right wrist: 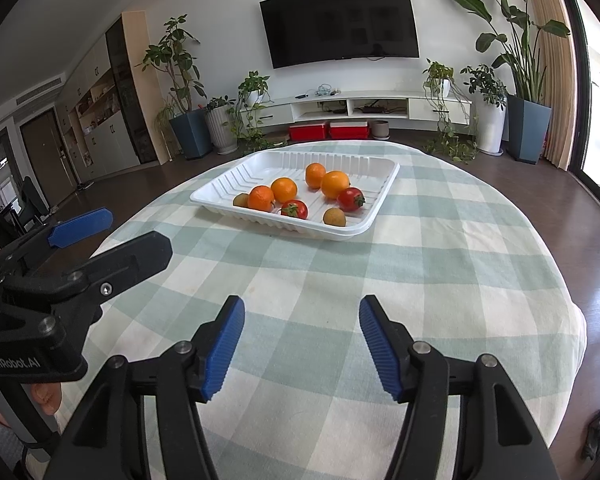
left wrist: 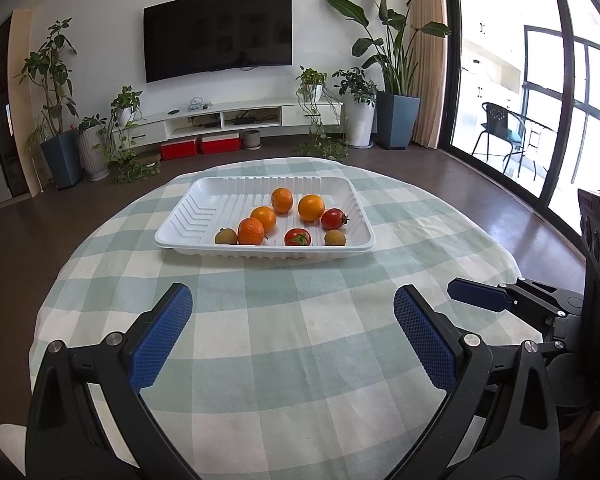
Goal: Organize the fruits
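Observation:
A white ribbed tray sits on the far half of the round table. In it lie several oranges, two red tomatoes and two small brownish fruits. My left gripper hovers over the cloth short of the tray, open, nothing between its blue pads. My right gripper is beside it on the right, also open and empty. In the left wrist view only its blue finger shows at the right edge.
A green and white checked cloth covers the table, which drops off to dark floor all round. A hand grips the left gripper's handle. A TV, a low cabinet and potted plants line the far wall.

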Motion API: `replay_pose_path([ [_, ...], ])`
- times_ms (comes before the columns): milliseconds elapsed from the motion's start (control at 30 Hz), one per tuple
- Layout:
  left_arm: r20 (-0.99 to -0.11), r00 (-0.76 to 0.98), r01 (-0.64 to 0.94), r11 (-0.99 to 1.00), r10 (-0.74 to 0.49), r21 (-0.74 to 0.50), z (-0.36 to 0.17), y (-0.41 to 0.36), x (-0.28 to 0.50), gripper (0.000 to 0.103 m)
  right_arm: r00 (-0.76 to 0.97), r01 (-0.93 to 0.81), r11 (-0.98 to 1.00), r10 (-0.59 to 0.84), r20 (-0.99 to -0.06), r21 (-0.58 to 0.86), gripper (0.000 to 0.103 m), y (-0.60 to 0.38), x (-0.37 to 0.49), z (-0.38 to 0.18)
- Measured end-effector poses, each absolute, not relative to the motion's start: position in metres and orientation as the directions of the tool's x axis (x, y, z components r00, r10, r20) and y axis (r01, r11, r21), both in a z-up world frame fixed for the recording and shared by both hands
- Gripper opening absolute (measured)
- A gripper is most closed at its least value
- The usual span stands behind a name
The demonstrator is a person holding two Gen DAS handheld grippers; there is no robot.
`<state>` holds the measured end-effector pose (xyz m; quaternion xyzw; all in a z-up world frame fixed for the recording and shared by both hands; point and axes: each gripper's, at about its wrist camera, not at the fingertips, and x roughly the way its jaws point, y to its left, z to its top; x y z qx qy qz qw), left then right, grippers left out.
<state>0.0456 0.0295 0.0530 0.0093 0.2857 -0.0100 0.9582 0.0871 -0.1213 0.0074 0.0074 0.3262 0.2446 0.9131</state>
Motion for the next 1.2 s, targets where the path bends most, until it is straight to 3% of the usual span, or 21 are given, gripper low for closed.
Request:
replay_pose_path([
  [1200, -0.535, 0.845, 0.013, 0.999, 0.012, 0.043, 0.0547, 0.0269, 0.0388, 0.102, 0.668, -0.441, 0.881, 0.45, -0.593, 0.171, 0.065, -0.1209, 0.0867, 0.0081],
])
